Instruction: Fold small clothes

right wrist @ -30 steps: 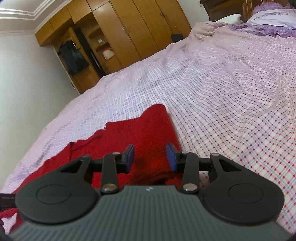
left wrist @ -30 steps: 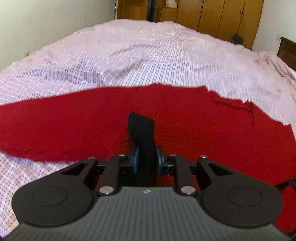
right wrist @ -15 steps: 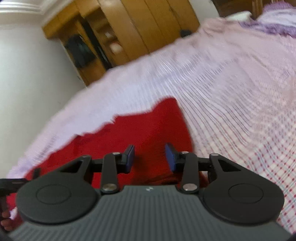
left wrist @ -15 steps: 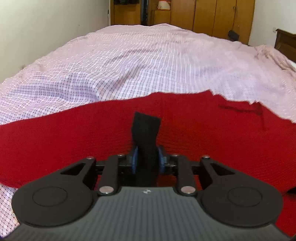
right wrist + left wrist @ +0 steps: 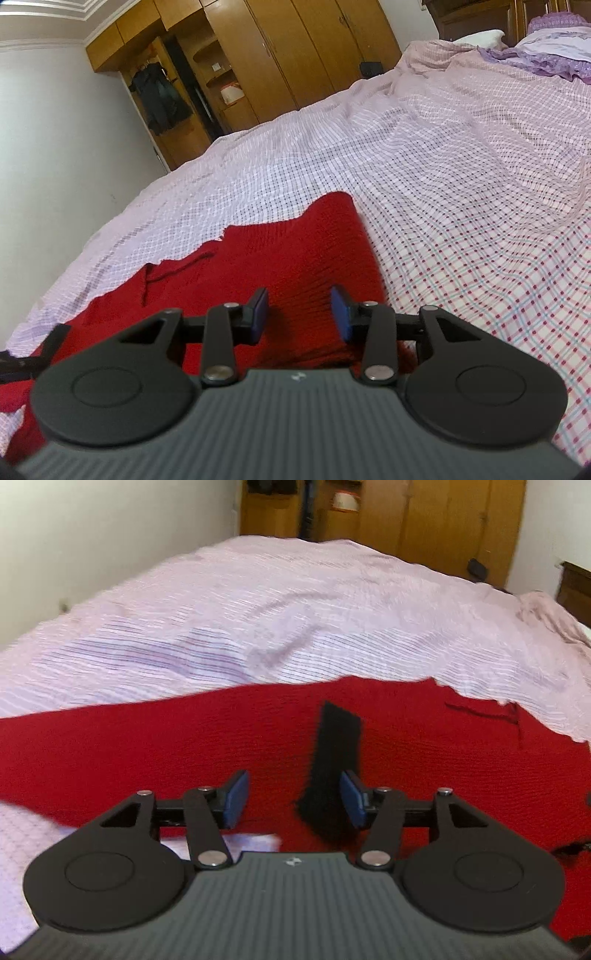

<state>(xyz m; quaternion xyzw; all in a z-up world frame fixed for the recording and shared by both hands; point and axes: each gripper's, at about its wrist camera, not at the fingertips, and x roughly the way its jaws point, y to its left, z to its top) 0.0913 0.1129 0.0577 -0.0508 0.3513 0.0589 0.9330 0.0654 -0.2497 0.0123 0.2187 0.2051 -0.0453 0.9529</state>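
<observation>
Fingers parted on each hand-held gripper, left (image 5: 293, 799) and right (image 5: 299, 314) (over red garment (image 5: 184, 746)).

Bed (image 5: 461, 155), checked pink sheet; red garment (image 5: 184, 746) spread flat on it.

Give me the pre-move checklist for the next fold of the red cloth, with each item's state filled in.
1. Left gripper jaws open: ok.
2. Left jaws free of the black strip: cannot tell; it stands beside the right-side jaw, possibly touching.
3. Right gripper jaws open: ok, nothing held.
4. Right gripper lined up on the red cloth: ok; cloth lies between and beyond the jaws, near its right edge.
5. Cloth spread flat on the checked bedsheet: ok in what shows; its near edge is hidden behind the grippers.
6. Loose red thread at the far edge: not ok, could snag.
</observation>
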